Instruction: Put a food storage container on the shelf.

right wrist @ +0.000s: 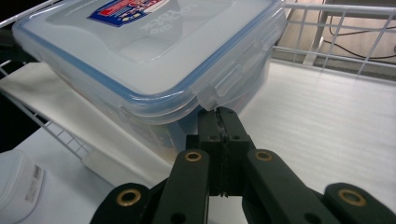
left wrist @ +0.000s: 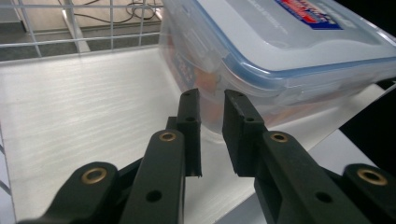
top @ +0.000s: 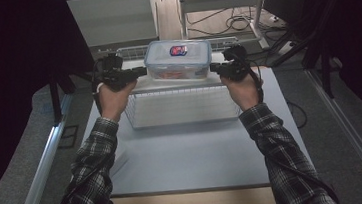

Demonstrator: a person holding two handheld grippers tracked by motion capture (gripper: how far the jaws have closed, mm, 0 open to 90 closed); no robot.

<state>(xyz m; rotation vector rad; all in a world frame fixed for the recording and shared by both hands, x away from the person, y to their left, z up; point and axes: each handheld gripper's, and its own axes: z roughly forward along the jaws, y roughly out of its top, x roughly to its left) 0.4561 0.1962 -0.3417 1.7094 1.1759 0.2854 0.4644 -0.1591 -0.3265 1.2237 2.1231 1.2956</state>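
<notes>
A clear plastic food box (top: 177,57) with a blue-sealed lid and a red-and-blue label sits tilted over the far part of a white wire basket (top: 185,114). My left gripper (top: 142,71) points at its left end. In the left gripper view the jaws (left wrist: 211,100) stand a narrow gap apart just under the lid's rim, against the box (left wrist: 280,42), with nothing between them. My right gripper (top: 214,67) points at the right end. Its jaws (right wrist: 218,112) are shut, with their tips right under the side latch flap of the box (right wrist: 140,46).
The basket has a white lined floor (left wrist: 84,107) and wire walls (right wrist: 327,28). It stands on a pale table (top: 189,156). A white labelled object (right wrist: 18,186) lies beside the basket. A metal rack (top: 219,3) and floor cables are beyond the table.
</notes>
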